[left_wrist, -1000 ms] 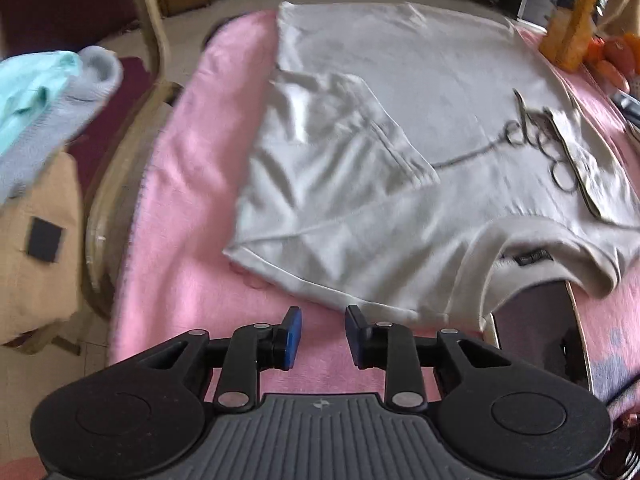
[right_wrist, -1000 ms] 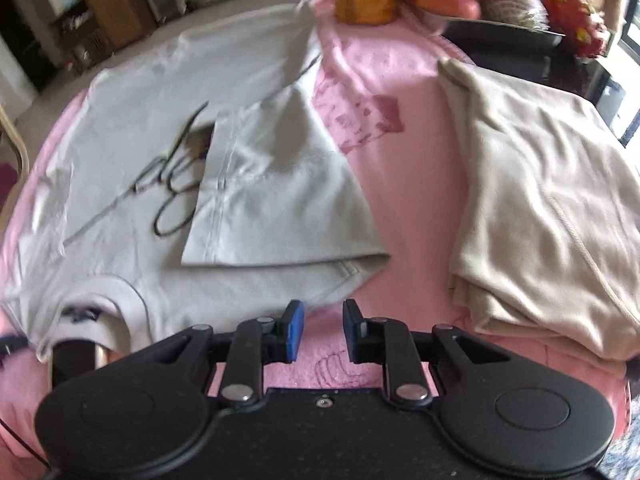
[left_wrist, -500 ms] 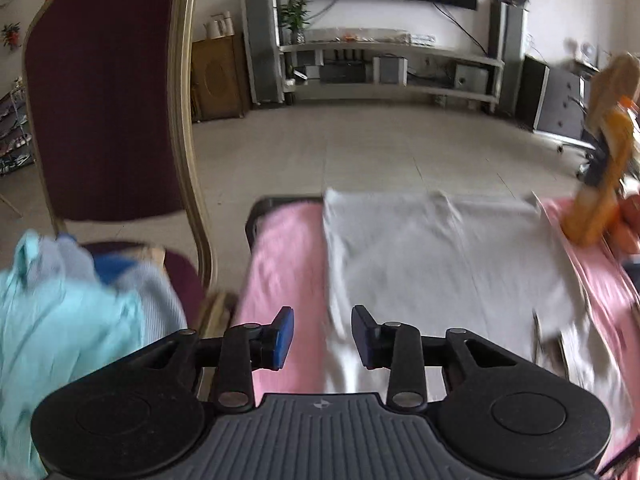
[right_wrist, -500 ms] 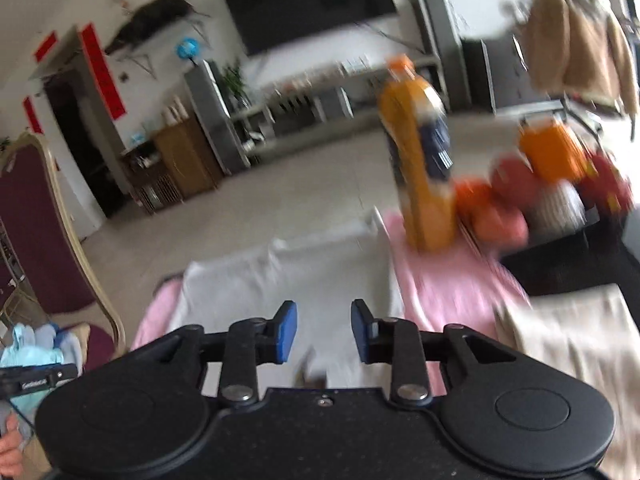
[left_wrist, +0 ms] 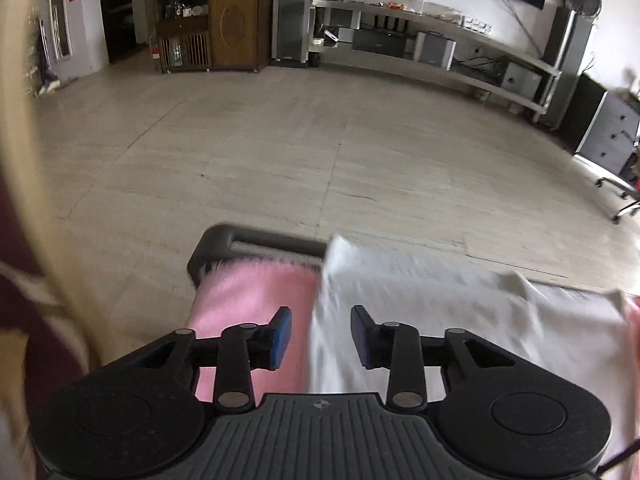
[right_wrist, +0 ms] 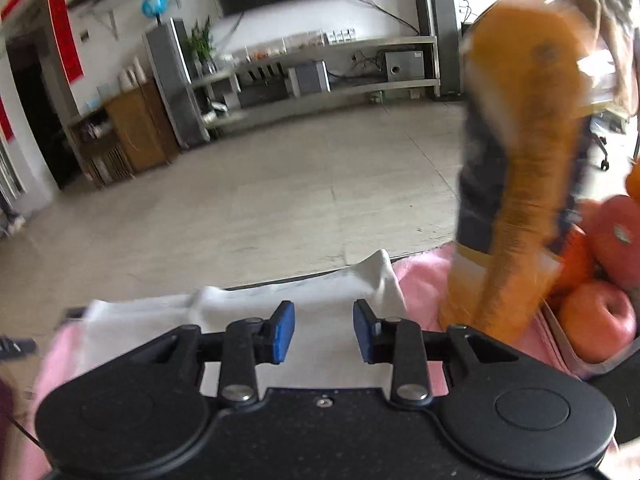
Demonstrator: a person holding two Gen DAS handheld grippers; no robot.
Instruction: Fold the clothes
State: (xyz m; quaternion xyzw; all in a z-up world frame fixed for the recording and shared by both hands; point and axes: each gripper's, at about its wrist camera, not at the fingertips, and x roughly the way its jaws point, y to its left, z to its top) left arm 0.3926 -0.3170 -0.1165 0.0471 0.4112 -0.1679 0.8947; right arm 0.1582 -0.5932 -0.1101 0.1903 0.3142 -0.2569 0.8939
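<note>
A pale grey T-shirt (left_wrist: 440, 312) lies flat on a pink cloth (left_wrist: 248, 296) that covers the table. Only its far hem shows in both views. In the left wrist view my left gripper (left_wrist: 321, 338) hovers open over the shirt's far left edge, nothing between its blue pads. In the right wrist view my right gripper (right_wrist: 323, 332) stands open above the far right part of the shirt (right_wrist: 320, 304), near its corner, also holding nothing. The rest of the shirt is hidden below the gripper bodies.
A tall orange juice bottle (right_wrist: 516, 184) stands just right of the right gripper, with apples and oranges (right_wrist: 600, 312) in a tray beside it. A dark red chair (left_wrist: 24, 264) stands at the table's left. The table's far edge (left_wrist: 256, 238) drops to bare floor.
Both grippers have tilted up and moved toward the shirt's far hem; the views went from looking down on the whole shirt to looking out across the room. Both stayed open.
</note>
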